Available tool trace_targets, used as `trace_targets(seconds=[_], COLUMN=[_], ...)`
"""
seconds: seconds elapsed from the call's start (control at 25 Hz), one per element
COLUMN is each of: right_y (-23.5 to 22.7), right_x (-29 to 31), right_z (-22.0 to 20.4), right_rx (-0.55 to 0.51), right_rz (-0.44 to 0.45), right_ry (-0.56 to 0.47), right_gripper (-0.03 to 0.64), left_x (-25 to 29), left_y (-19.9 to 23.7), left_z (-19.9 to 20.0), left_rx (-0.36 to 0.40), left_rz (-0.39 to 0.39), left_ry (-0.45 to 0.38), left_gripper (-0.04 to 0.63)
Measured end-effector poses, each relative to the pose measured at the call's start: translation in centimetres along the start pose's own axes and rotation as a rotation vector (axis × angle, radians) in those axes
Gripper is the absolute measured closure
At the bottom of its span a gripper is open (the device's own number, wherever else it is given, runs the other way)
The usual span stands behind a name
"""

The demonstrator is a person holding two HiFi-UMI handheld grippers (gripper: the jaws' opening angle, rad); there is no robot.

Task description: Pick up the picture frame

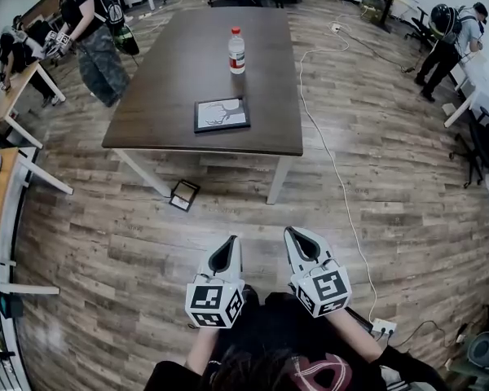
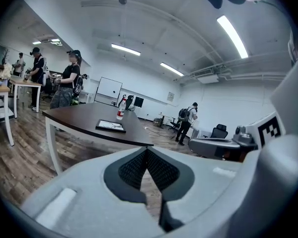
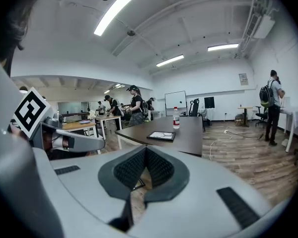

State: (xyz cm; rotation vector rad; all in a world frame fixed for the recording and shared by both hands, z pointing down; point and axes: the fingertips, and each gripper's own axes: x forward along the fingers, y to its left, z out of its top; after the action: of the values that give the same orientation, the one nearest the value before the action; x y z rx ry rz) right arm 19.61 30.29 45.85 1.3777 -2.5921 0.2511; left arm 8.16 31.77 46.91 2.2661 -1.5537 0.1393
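While left gripper (image 1: 229,241) & right gripper (image 1: 294,233) sit closed, empty, bottom centre, we note picture frame (image 1: 222,114) untouched on table (image 1: 187,63), upper centre; approach, grasp, lift all outstanding.

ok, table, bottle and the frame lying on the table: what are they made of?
Table: dark brown matte top, looks like wood or laminate; pale legs, maybe painted metal.
Bottle: see-through body with red cap, probably plastic.
Frame: thin black border, plastic or painted wood, can't tell.
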Motion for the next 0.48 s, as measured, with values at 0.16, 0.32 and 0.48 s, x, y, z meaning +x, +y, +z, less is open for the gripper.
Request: trace_targets(seconds=[0.16, 0.32, 0.48], right_y=[0.3, 0.6, 1.5], right_x=[0.9, 2.7, 4.7], right_z=[-0.1, 0.4, 0.7], right_rx=[-0.032, -0.037, -0.030], right_rz=[-0.003, 0.003, -0.021], right_ry=[0.022, 0.022, 0.030], right_gripper=[0.609, 0.608, 0.609], left_x=[0.4, 1.4, 2.1], left_y=[1.0, 2.1, 4.0], left_z=[0.0, 0.6, 1.6], left_rx=[-0.011, -0.003, 0.013], left_rz=[-0.005, -0.036, -0.068], left_ry=[0.010, 0.022, 0.032], left_gripper=[0.586, 0.586, 0.586])
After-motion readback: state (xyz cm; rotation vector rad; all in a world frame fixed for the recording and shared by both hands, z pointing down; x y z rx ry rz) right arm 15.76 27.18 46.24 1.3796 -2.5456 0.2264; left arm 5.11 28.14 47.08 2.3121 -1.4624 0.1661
